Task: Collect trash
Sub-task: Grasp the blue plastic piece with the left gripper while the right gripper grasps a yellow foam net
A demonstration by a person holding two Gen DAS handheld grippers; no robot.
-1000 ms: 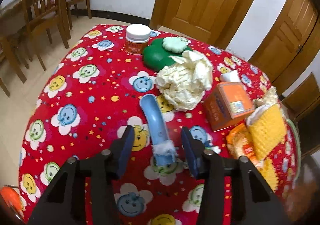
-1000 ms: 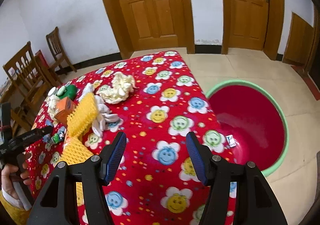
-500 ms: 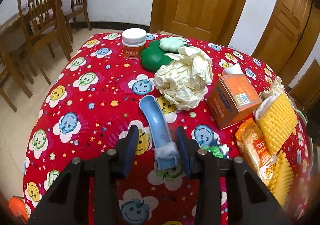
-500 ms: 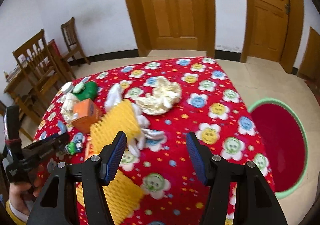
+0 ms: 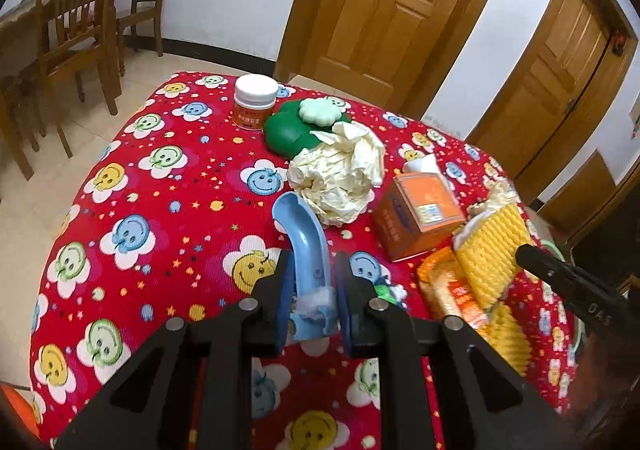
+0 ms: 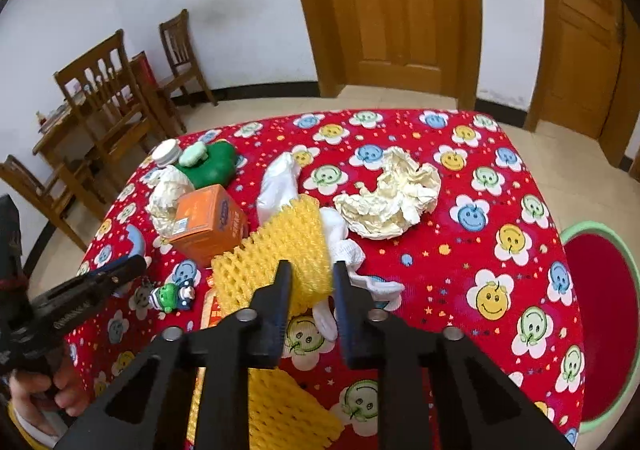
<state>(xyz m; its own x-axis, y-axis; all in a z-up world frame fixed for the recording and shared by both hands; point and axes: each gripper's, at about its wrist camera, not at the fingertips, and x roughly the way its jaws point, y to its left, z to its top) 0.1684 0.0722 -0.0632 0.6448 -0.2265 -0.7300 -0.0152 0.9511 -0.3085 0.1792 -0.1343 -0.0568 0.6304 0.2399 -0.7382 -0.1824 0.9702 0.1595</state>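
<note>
Grips look set: left gripper (image 5: 310,300), jaws just closed, pinches the curved blue plastic piece (image 5: 306,246), right gripper (image 6: 310,292) the yellow foam net (image 6: 276,258), so lift both clear toward the green-rimmed red basin (image 6: 576,232) beside the table.

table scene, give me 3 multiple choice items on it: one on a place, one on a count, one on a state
1. Where does the pale green flower-shaped piece lie?
A. on the dark green clover-shaped box
B. on the orange carton
C. in the red basin

2. How many crumpled cream paper wads are on the tablecloth?
A. one
B. two
C. four

3. What is the left gripper doing?
A. open above the white-lidded jar
B. shut on the blue curved plastic piece
C. shut on nothing

Key: 1 A, it sits on top of that box. 2 B, one wad right of the yellow foam net, one behind the carton. 3 B, both pads press the piece's sides.
</note>
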